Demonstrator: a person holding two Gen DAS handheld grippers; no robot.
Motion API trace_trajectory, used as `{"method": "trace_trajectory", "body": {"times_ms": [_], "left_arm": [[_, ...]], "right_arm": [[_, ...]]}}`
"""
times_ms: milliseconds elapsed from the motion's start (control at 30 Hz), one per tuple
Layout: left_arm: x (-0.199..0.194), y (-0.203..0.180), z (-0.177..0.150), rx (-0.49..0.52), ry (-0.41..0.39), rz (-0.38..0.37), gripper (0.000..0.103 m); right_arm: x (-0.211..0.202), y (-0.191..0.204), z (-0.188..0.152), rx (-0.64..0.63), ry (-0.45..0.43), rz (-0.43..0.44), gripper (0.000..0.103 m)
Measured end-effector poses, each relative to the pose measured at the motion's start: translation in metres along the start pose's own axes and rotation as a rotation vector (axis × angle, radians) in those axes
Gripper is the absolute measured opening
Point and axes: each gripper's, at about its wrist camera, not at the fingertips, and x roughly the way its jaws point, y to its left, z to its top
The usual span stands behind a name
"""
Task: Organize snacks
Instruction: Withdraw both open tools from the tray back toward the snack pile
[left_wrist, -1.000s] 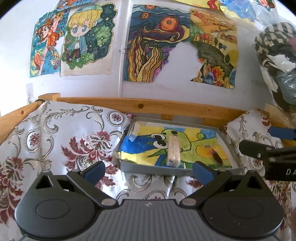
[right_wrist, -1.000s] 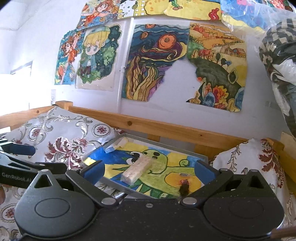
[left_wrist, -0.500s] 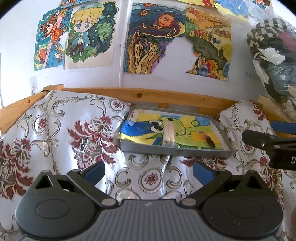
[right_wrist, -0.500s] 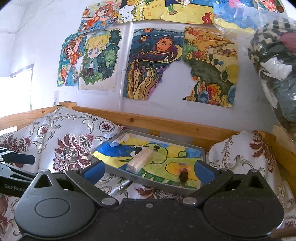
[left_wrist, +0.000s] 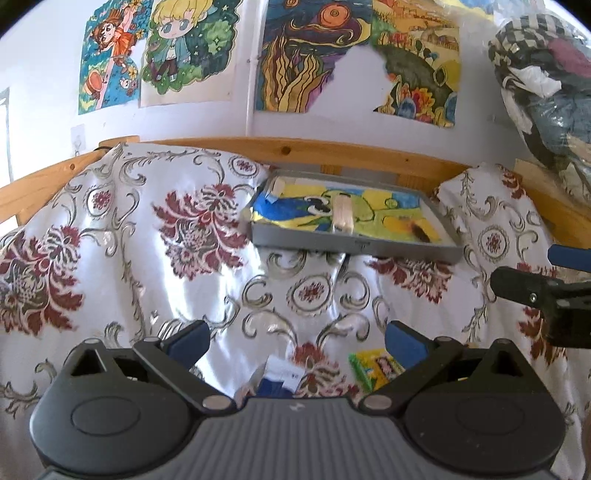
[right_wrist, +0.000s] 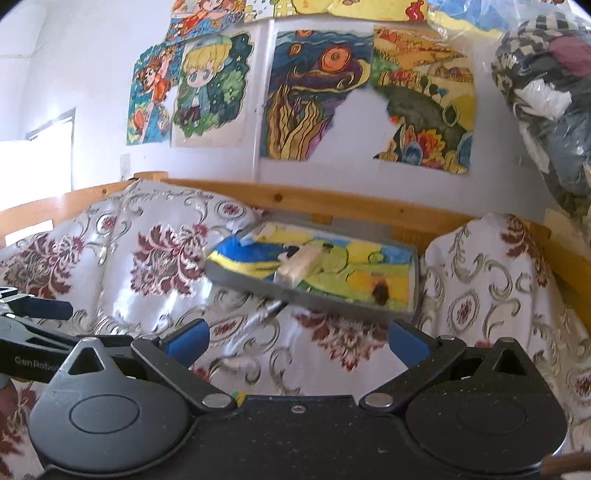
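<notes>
Both tongs apart, empty. Left tongs (left_wrist: 297, 338) should drop squarely over near yellow snack packet (left_wrist: 375, 367), then carry to far tray (left_wrist: 354, 245).

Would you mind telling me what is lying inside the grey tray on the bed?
The grey tray holds a colourful drawing as a liner, with a pale wrapped snack bar and a small dark piece on it. The tray's floor beneath the drawing is hidden.

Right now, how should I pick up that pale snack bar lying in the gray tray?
Grip the snack bar across its narrow width near the middle, coming from above with the left claw open. It lies flat in the gray tray, long axis running away from you, so the long sides are free.
</notes>
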Motion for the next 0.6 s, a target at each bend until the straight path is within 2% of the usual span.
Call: {"method": "trace_trajectory", "body": {"times_ms": [333,600], "left_arm": [[-0.005,0.011,-0.019,0.02,0.023,0.017,0.103],[-0.01,0.03,-0.041,0.057,0.063,0.046,0.103]], "right_arm": [[-0.017,0.021,-0.025,0.016,0.032,0.006,0.102],[-0.024,0.035,-0.048,0.005,0.094,0.037,0.102]]}}
